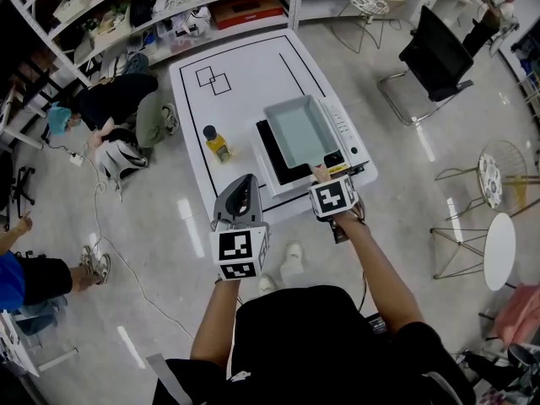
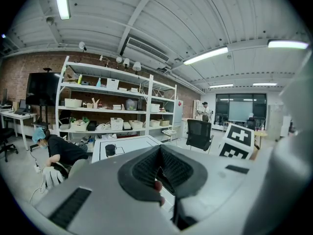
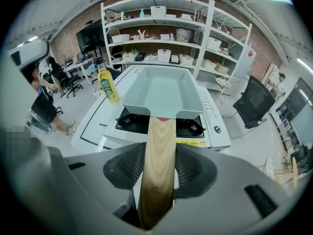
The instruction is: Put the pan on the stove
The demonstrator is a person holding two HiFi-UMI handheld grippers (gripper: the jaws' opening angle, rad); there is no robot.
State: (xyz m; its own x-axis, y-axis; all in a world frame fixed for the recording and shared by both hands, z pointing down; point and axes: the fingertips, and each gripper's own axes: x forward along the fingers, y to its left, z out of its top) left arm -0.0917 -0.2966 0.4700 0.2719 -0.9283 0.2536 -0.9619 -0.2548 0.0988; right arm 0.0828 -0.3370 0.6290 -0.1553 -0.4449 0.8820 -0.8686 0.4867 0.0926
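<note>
We find 1 pale blue-grey rectangular metal pan [image 1: 297, 130] resting on black stove [image 1: 272, 152], right gripper [image 3: 157, 173] jaws parted around its wooden handle [image 3: 160, 136], not pressing, left gripper [image 2: 161, 173] jaws together, empty.

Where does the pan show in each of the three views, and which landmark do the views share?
Head view: the pan sits on the stove, right of centre on the table.
Left gripper view: not in it.
Right gripper view: centre, straight ahead, handle towards the camera.
Shared landmark: the shelves behind the table.
</note>
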